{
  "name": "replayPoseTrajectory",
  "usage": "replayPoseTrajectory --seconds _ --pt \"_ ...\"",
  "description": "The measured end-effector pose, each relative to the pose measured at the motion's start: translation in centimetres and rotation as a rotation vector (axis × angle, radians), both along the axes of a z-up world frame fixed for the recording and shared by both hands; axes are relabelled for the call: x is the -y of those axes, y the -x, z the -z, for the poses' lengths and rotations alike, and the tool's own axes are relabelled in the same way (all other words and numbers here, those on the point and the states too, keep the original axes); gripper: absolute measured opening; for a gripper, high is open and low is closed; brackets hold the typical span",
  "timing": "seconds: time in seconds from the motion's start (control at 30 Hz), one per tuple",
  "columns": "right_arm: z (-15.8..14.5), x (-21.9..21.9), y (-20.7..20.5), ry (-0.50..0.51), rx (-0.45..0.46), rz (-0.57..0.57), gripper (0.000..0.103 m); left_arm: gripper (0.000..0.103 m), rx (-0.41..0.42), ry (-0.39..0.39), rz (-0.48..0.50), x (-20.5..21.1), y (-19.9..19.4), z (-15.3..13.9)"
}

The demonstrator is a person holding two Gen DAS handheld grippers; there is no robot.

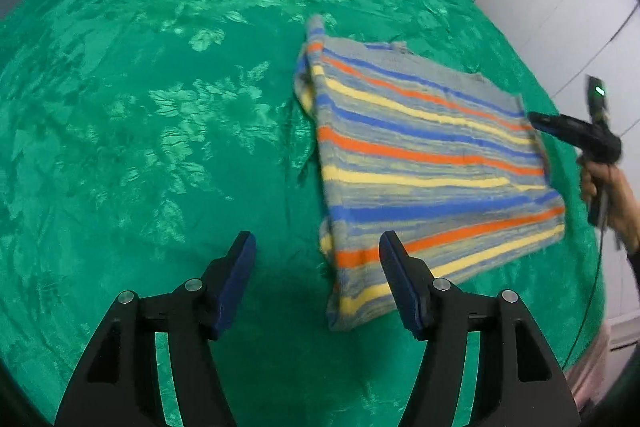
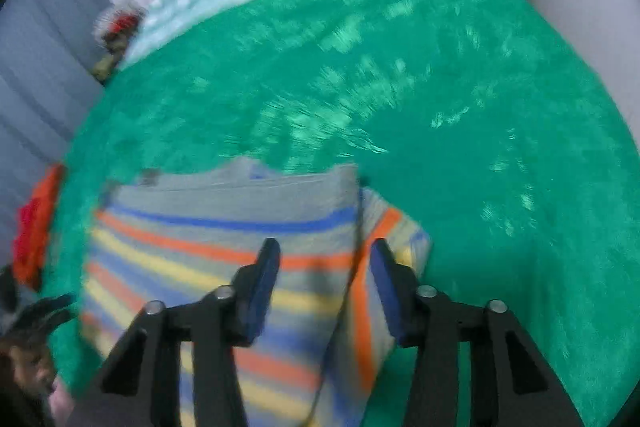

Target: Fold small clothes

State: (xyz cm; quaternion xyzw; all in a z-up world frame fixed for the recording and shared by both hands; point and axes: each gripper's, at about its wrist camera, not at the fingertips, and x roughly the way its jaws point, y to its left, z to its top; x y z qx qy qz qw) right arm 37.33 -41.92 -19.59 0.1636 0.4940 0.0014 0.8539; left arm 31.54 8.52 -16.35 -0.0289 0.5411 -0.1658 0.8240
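- Striped knit garment [image 1: 432,163], grey with blue, orange and yellow bands: it lies flat on the green floral bedspread [image 1: 160,107], right of centre in the left wrist view and lower left of centre in the right wrist view [image 2: 224,247].
- Handling, as I judge it: light, soft and limp, with a fuzzy nap that should not slip between pads. It will sag from any single hold, so I would take it at two corners or along one edge.
- Fold state: one side already appears turned in, since a flap with stripes running crosswise [image 2: 384,251] shows at the garment's right edge in the right wrist view.
- Left hand-held gripper [image 1: 316,243]: jaws apart and empty, angled steeply down, hovering over the bedspread just beside the garment's near-left corner; its right finger overlaps the cloth in the frame, but I cannot tell if it touches.
- Right hand-held gripper [image 2: 322,253]: jaws partly apart, nothing pinched, pointing down over the flap edge. The view is blurred.
- In the left wrist view that right tool appears at the far right edge [image 1: 576,131], held in a hand [image 1: 612,195] beside the garment's far side.
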Motion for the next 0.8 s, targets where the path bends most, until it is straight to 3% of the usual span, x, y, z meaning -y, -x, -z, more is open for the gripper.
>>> replayPoseTrajectory --seconds 0.03,0.1,0.17,0.23,0.27,0.3,0.33,0.4,0.47,0.53,0.6,0.67,0.7,0.73,0.8 --pt "1.0 -0.2 -0.9 -0.008 -0.035 -0.013 0.001 0.066 0.013 -0.028 0.002 -0.1 0.6 -0.2" --pt "0.0 -0.2 -0.6 0.142 -0.008 0.014 0.001 0.066 0.041 -0.064 0.008 -0.1 1.6 -0.7" --pt "-0.5 0.7 -0.1 0.161 0.016 0.072 0.001 0.067 0.079 -0.087 0.011 0.6 2.8 -0.8" --pt "0.7 1.0 -0.7 0.171 -0.042 0.073 0.002 0.067 0.104 -0.103 0.014 1.8 2.9 -0.7" --pt "1.2 0.8 -0.9 0.18 -0.06 0.065 0.005 0.067 0.112 -0.101 0.021 2.5 2.7 -0.7" --pt "1.0 0.5 -0.8 0.193 -0.056 0.061 0.02 0.067 0.12 -0.098 0.031 3.4 2.5 -0.9" --pt "0.4 0.4 -0.4 0.206 -0.043 0.071 0.026 0.067 0.134 -0.091 0.048 4.3 2.4 -1.1" --pt "-1.7 -0.2 1.5 0.215 0.022 0.088 0.028 0.067 0.17 -0.079 0.106 6.8 2.6 -1.6" --pt "-3.7 -1.8 3.7 0.244 0.082 0.036 0.028 0.073 0.211 -0.083 0.17 9.6 2.7 -1.8" --pt "-4.3 -3.9 5.7 0.138 0.104 -0.107 0.028 0.086 0.238 -0.097 0.19 12.0 2.6 -0.9" --pt "-2.3 -5.8 7.4 0.034 0.038 -0.227 0.028 0.088 0.228 -0.144 0.211 14.2 2.4 1.3" --pt "1.3 -6.5 9.4 0.126 -0.093 -0.27 0.028 0.081 0.166 -0.274 0.283 16.3 2.9 4.1" --pt "2.6 -5.9 10.6 0.179 -0.136 -0.269 0.022 0.079 0.193 -0.329 0.329 16.9 4.0 4.5" --pt "2.6 -4.0 12.0 0.151 -0.102 -0.244 0.022 0.079 0.23 -0.351 0.346 17.0 4.9 4.2" --pt "1.4 -1.2 13.2 0.195 -0.111 -0.142 0.028 0.082 0.283 -0.37 0.39 17.3 6.9 2.7"
